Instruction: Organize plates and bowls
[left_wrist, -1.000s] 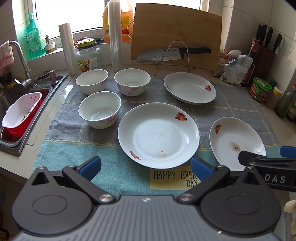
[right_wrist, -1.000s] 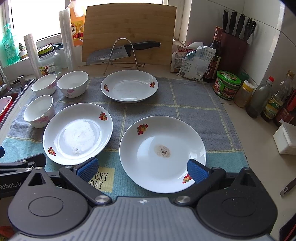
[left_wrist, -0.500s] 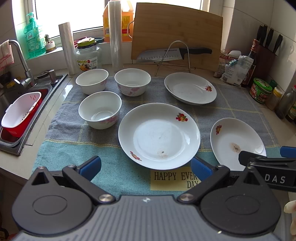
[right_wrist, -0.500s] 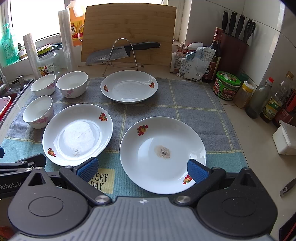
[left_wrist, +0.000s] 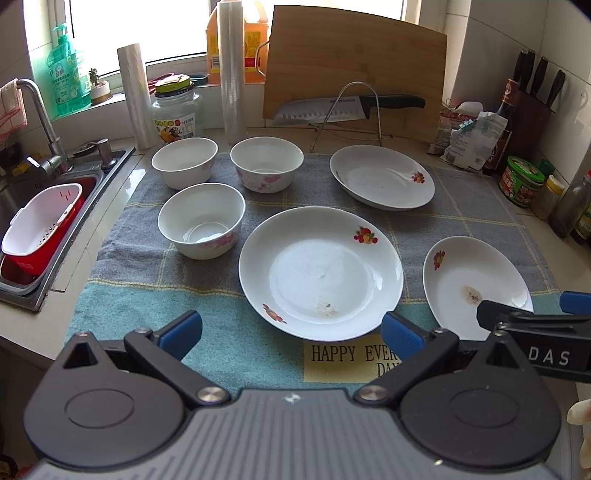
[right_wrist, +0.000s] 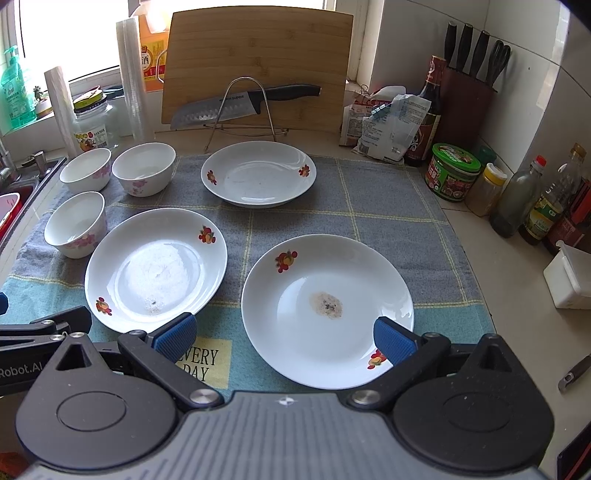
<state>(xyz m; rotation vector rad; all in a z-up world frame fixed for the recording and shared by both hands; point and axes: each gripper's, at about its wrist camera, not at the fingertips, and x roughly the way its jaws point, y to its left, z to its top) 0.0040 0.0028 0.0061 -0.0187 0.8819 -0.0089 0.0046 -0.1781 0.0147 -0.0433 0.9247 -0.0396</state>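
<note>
Three white flowered plates lie on a grey-blue towel: a middle plate, a near-right plate with a brown stain, and a far plate. Three white bowls stand at the left: a near bowl and two far bowls. My left gripper is open, hanging above the towel's front edge before the middle plate. My right gripper is open over the stained plate's near rim, apart from it.
A sink with a red-and-white strainer basket lies at the left. A cutting board, a knife on a wire rack, jars and rolls stand at the back. Bottles, a knife block and a white box line the right.
Both grippers have crept slightly forward and stayed open. No plate or bowl has moved.
</note>
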